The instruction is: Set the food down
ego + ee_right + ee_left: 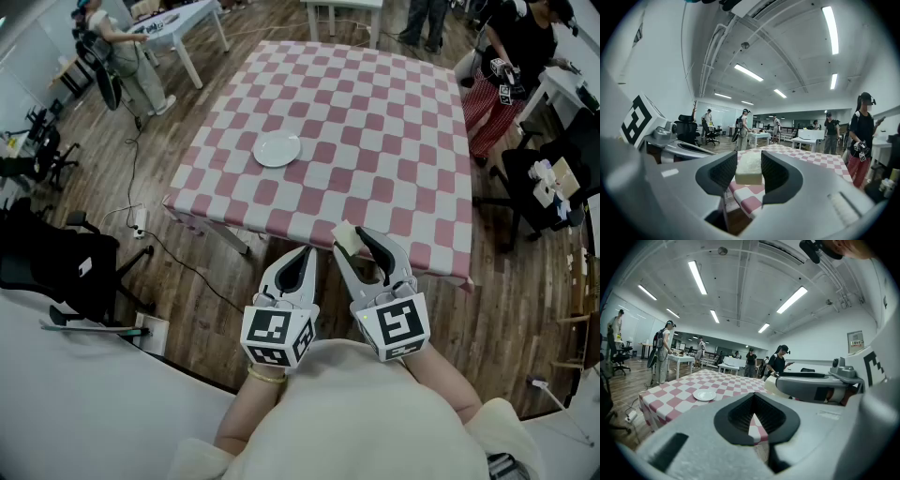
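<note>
A pale cream block of food (pixel 345 238) (pixel 749 168) sits between the dark pads of my right gripper (pixel 352 238) (pixel 749 165), which is shut on it and holds it in the air just past the near edge of the checkered table (pixel 375 112). My left gripper (pixel 308 253) (pixel 754 414) hovers beside it on the left, shut and with nothing in it. A small white plate (pixel 277 149) (pixel 704 395) with nothing on it lies left of the table's middle, well ahead of both grippers.
A red and white cloth hangs over the table edge (pixel 234 220). Black office chairs (pixel 56 262) stand at the left and another (pixel 544 178) at the right. People (pixel 122 52) stand by white tables (pixel 183 23) further back. A cable (pixel 141 225) runs over the wooden floor.
</note>
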The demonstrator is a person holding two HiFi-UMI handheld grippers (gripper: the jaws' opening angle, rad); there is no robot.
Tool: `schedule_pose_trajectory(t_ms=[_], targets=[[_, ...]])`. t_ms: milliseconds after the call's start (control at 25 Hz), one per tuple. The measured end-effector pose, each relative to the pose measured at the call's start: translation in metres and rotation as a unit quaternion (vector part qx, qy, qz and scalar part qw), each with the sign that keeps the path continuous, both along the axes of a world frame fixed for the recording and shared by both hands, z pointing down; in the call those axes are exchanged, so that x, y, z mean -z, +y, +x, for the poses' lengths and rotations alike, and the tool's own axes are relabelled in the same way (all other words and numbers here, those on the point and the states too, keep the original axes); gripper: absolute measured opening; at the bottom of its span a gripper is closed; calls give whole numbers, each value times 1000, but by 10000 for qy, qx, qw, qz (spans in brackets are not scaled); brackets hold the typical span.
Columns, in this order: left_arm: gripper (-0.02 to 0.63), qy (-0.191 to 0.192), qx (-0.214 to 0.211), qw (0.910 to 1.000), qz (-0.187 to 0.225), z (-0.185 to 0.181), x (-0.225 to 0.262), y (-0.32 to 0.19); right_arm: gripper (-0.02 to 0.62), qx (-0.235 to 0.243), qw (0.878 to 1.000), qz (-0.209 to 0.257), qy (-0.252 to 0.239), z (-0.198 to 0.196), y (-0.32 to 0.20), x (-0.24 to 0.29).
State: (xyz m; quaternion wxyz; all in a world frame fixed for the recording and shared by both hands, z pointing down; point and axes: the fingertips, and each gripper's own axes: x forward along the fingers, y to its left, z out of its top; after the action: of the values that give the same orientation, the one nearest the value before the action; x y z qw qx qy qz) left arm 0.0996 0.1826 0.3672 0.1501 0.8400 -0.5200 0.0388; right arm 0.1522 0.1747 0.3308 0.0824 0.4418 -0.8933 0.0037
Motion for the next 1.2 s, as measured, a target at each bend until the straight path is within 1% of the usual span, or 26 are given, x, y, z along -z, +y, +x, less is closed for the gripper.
schedule_pose_trajectory(t_ms=[400, 640, 920, 1200], targets=[[0, 13, -11, 10000, -13, 2, 1, -2, 169, 21, 10000, -15, 20, 0, -1, 0], [0, 9, -21, 10000, -24, -3, -1, -4, 169, 30, 10000, -17, 34, -4, -4, -3], [0, 33, -53, 10000, -52, -19, 0, -15, 169, 61, 10000, -48, -37, -23, -15, 1], [0, 46, -115, 9999, -85, -49, -1, -33, 169, 20, 9999, -102, -28, -55, -34, -1]])
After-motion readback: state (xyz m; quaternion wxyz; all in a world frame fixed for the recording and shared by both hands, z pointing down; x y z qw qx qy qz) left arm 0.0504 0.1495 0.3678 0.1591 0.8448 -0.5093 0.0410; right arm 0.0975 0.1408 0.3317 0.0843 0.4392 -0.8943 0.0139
